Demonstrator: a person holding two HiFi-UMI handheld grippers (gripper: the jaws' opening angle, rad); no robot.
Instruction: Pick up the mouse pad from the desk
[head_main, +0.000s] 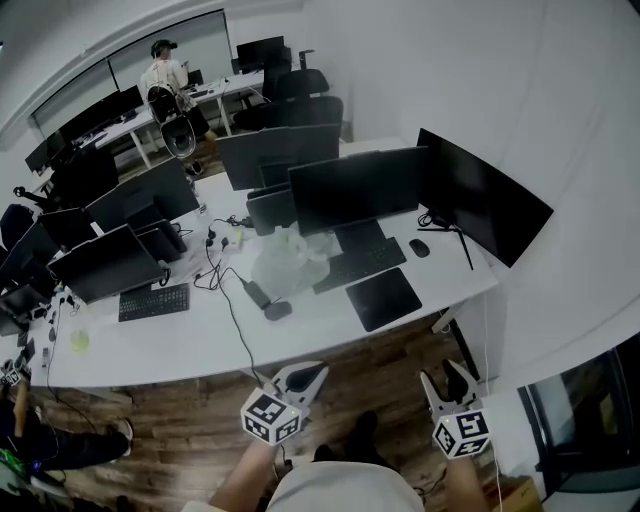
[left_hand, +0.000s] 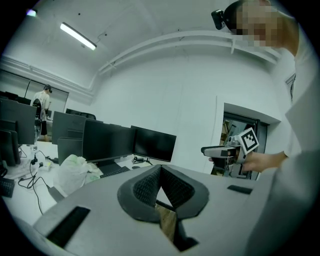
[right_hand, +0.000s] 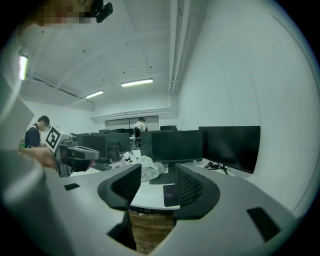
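The black mouse pad (head_main: 383, 297) lies flat near the front edge of the white desk (head_main: 190, 345), in front of a black keyboard (head_main: 360, 264). Both grippers hover over the wooden floor on the near side of the desk, apart from the pad. My left gripper (head_main: 318, 373) is shut, its pads (left_hand: 150, 186) meeting at the tips with nothing between them. My right gripper (head_main: 447, 379) is open and empty. In the right gripper view the mouse pad (right_hand: 171, 194) shows beyond the gap between its jaws (right_hand: 157, 174).
Several dark monitors (head_main: 360, 187) stand along the desk, one angled monitor (head_main: 480, 195) at the right end. A mouse (head_main: 419, 247) sits beside the keyboard. A crumpled white bag (head_main: 288, 258) and cables (head_main: 228, 290) lie left of the pad. A person (head_main: 165, 75) stands far back.
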